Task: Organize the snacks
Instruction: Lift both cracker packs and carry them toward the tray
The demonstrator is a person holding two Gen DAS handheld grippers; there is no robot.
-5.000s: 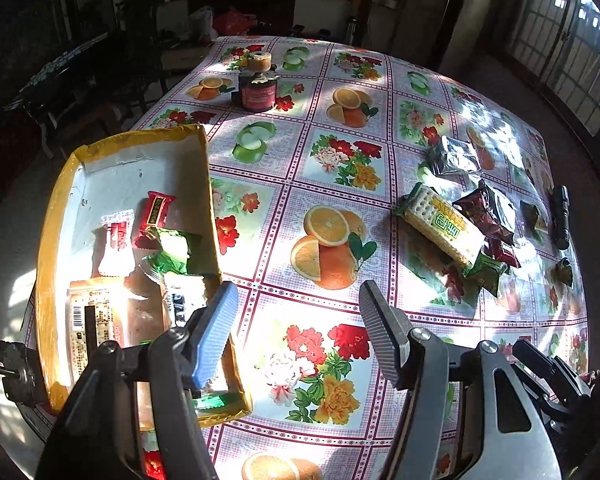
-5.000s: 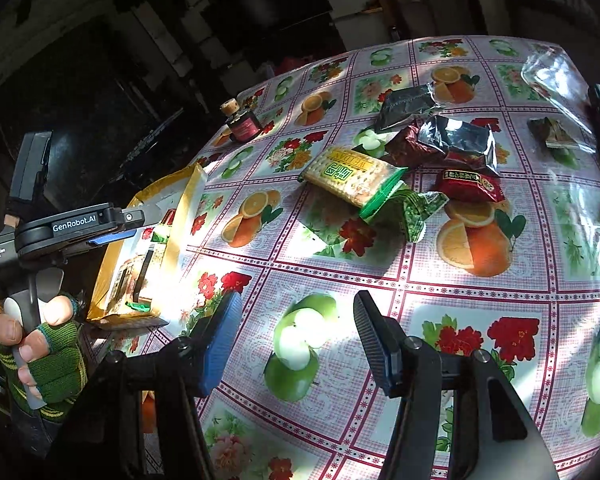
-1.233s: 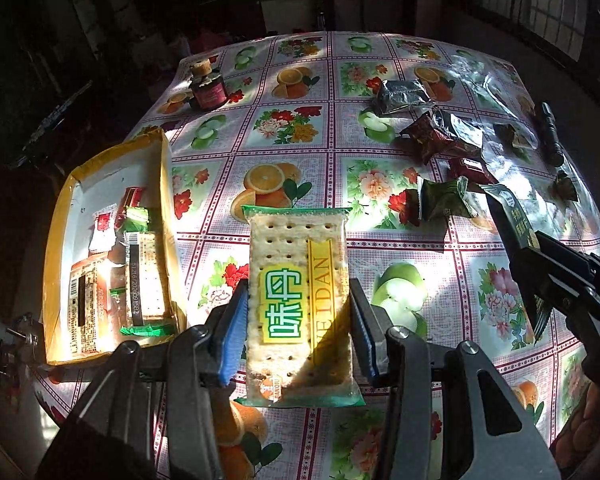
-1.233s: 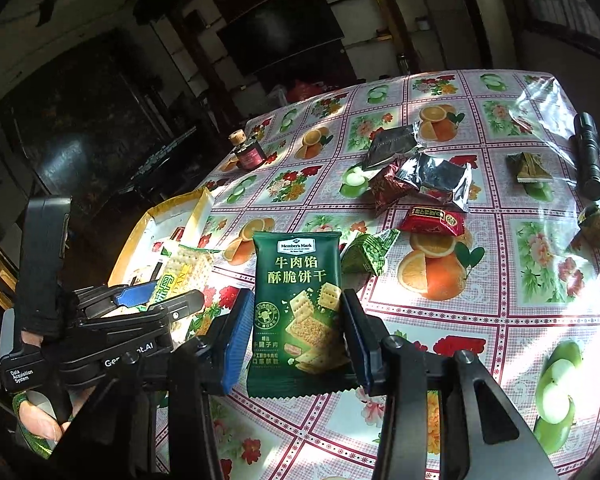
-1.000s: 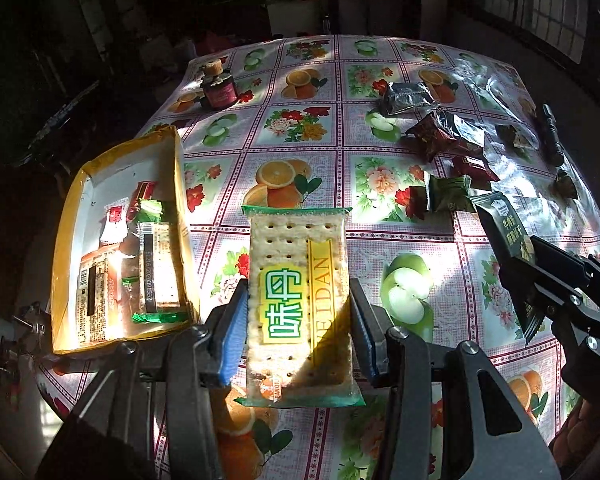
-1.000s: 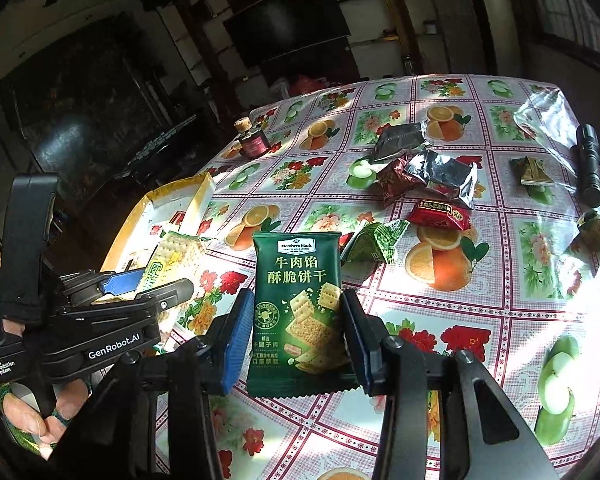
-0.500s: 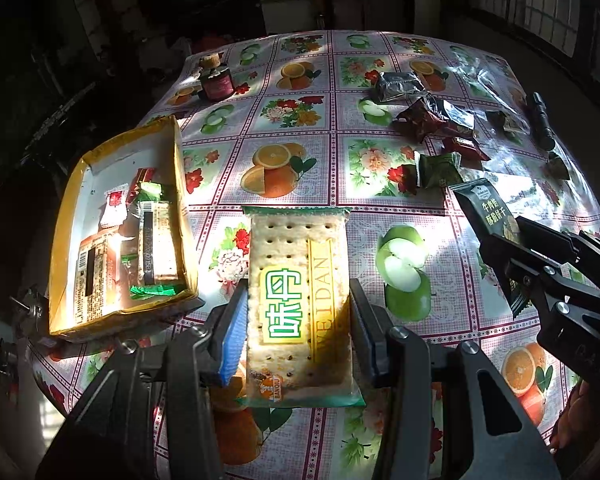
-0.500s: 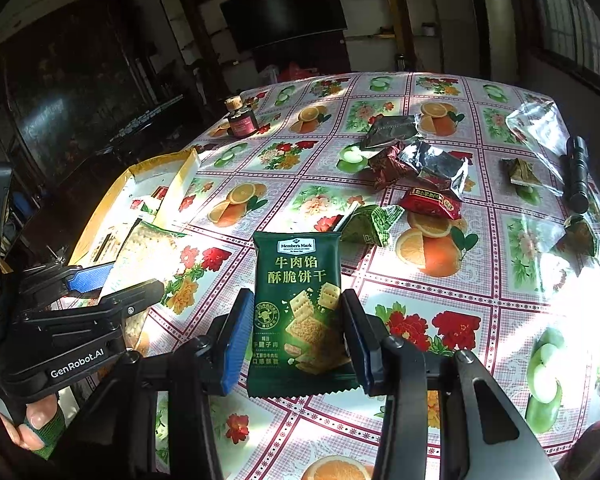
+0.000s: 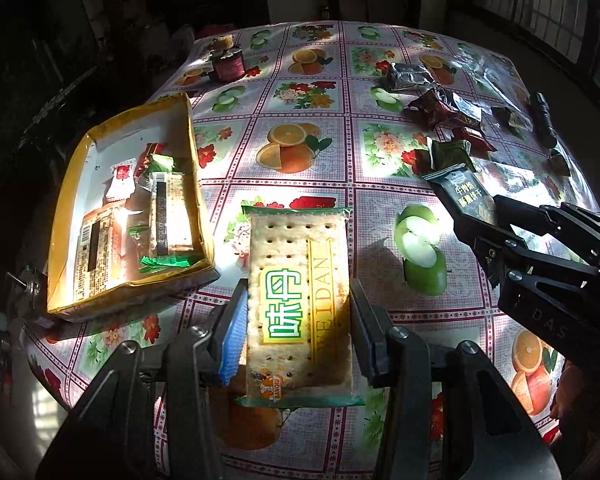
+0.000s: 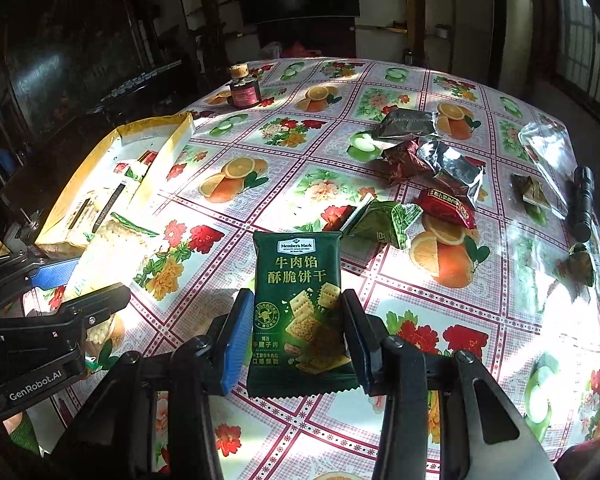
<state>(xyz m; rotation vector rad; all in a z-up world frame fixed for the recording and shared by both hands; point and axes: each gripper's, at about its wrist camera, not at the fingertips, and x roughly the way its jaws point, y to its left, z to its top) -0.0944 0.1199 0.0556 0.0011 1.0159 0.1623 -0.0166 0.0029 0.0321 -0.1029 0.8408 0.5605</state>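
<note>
My left gripper (image 9: pixel 298 312) is shut on a long cracker pack (image 9: pixel 298 300) with a green and yellow label, held above the table, to the right of the yellow cardboard box (image 9: pixel 64 216). The box holds several snack packs. My right gripper (image 10: pixel 292 320) is shut on a dark green biscuit packet (image 10: pixel 298 308), also seen at the right of the left wrist view (image 9: pixel 462 194). More snacks lie on the table: a green pack (image 10: pixel 384 220), a red pack (image 10: pixel 446 206), silver packs (image 10: pixel 452 168).
A small dark jar with a cork lid (image 10: pixel 244 90) stands at the table's far side. A black flashlight (image 10: pixel 582 202) and a clear plastic bag (image 10: pixel 544 144) lie at the right. The flowered tablecloth (image 10: pixel 284 128) covers the table. The box sits at the table's left edge.
Both grippers have drawn back slightly toward the near side of the table, still holding their packs. The box now sits a little further from the left gripper.
</note>
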